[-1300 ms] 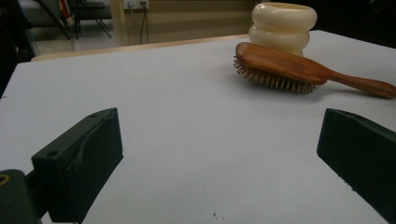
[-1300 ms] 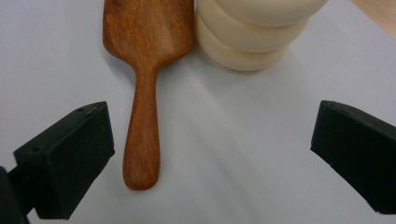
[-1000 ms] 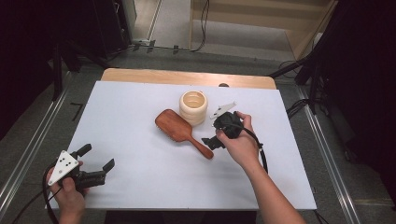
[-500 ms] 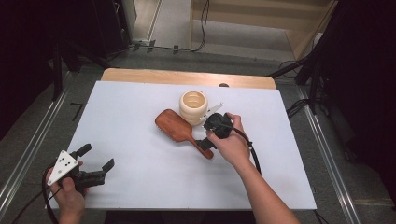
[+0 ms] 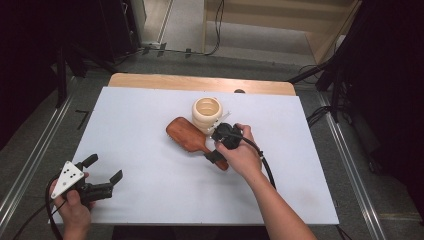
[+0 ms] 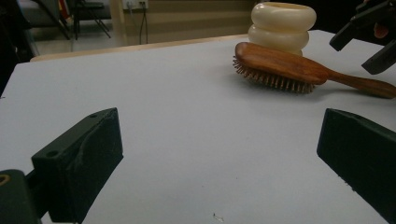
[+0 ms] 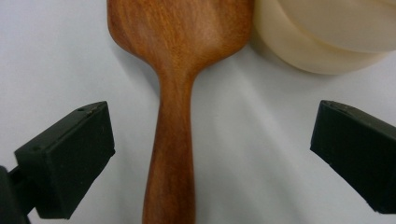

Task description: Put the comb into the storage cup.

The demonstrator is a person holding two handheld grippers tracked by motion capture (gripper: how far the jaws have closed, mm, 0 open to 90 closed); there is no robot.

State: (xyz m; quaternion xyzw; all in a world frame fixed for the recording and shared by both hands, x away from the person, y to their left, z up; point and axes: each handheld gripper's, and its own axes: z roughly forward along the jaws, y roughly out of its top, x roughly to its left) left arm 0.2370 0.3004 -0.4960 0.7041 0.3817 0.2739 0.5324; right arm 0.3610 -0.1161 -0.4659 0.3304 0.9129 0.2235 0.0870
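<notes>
A brown wooden hairbrush point(image 5: 186, 134) lies bristles down on the white table point(image 5: 135, 115), its head touching a cream ribbed cup point(image 5: 206, 112). My right gripper point(image 5: 218, 144) hovers open over the brush handle. In the right gripper view the handle point(image 7: 173, 154) runs up between the two spread jaws, closer to the left one, with the cup point(image 7: 322, 37) at the upper right. My left gripper point(image 5: 103, 169) rests open near the table's front left corner with nothing between its jaws. It faces the hairbrush point(image 6: 280, 63), the cup point(image 6: 282, 23) and the right gripper point(image 6: 369, 39) farther off.
A strip of bare wood point(image 5: 200, 83) runs along the table's far edge. Metal rails point(image 5: 30, 165) flank the table on the floor. Cables point(image 5: 320, 115) trail at the right side.
My right gripper has moved left and down from beside the cup to over the brush handle, jaws now astride it. The left gripper has stayed put.
</notes>
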